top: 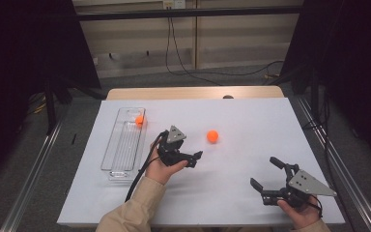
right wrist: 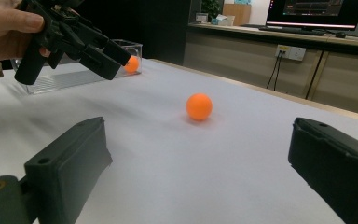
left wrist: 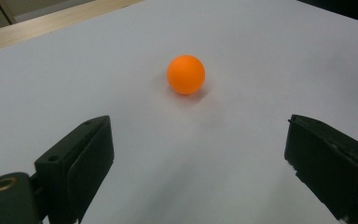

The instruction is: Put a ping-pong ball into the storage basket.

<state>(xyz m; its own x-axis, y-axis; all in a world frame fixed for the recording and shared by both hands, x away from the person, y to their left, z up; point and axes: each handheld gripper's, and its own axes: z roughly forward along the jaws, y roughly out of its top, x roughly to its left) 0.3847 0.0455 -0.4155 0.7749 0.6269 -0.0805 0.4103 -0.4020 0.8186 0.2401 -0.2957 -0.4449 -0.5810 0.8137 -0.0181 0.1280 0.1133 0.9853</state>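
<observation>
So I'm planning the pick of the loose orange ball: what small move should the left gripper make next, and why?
Probably ease the left gripper forward until the orange ball sits between its fingers, then close. The fingers are wide open and empty, the ball lies free on the white table cover just ahead of them, and another ball already sits in the clear tray.

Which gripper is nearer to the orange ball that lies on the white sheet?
Left. The left gripper is open just short of the orange ball, not touching it. The right gripper, also open, sits farther away near the table's front edge.
</observation>
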